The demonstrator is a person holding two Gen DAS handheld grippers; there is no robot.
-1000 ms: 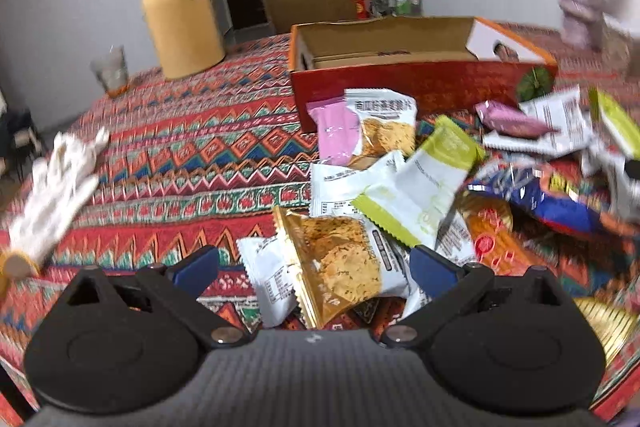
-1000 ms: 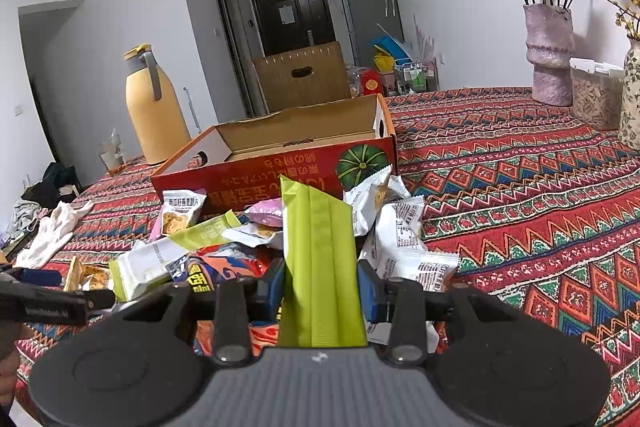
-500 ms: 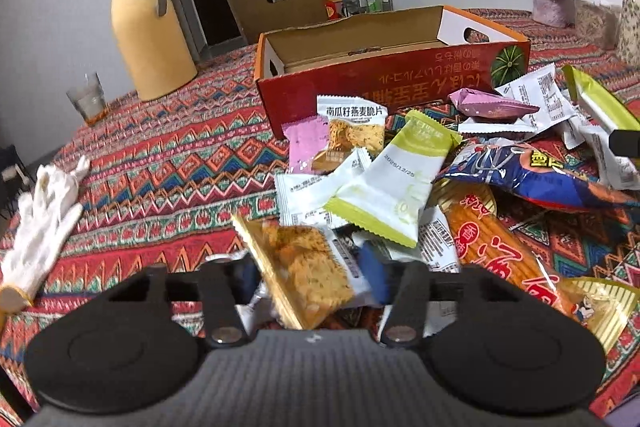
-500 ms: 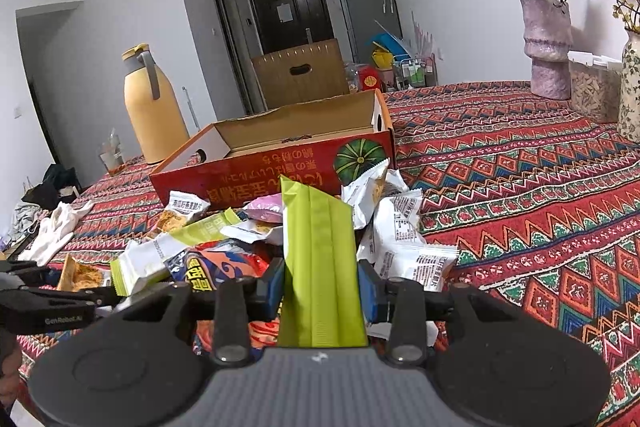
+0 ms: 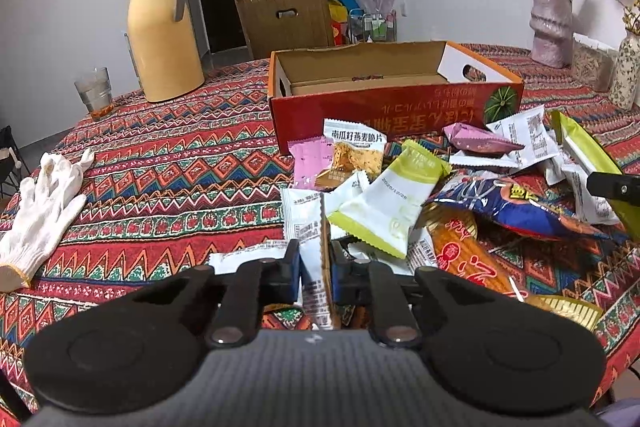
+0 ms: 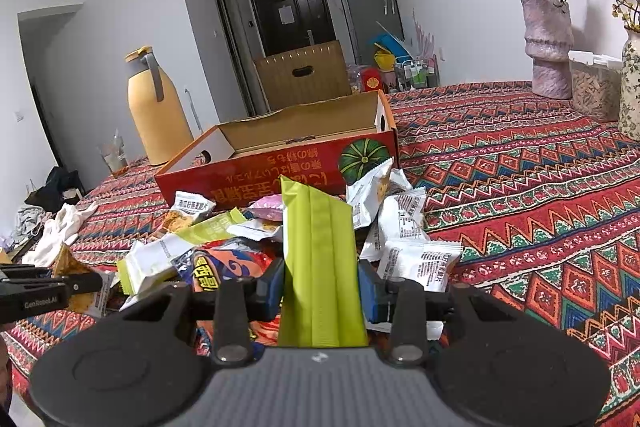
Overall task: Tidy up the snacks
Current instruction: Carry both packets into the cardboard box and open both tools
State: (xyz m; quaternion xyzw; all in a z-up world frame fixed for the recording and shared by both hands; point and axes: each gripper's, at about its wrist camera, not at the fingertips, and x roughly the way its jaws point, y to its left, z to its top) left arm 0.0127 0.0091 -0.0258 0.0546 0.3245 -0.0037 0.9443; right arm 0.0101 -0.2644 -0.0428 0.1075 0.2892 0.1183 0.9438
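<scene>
My left gripper is shut on a gold cracker packet, which stands edge-on between the blue pads, its white printed back showing. In the right wrist view the same packet sticks up at the left edge. My right gripper is shut on a long lime-green packet that stands upright above the pile. A heap of snack packets lies on the patterned tablecloth in front of an open red cardboard box, and the inside of the box looks bare.
A yellow thermos jug and a glass stand at the back left. A white glove lies near the left table edge. A pink vase, a clear lidded container and a second vase line the right side.
My left gripper's jaws have shut from wide open onto the gold cracker packet, which now stands edge-on between the pads. The right gripper and its green packet have stayed put.
</scene>
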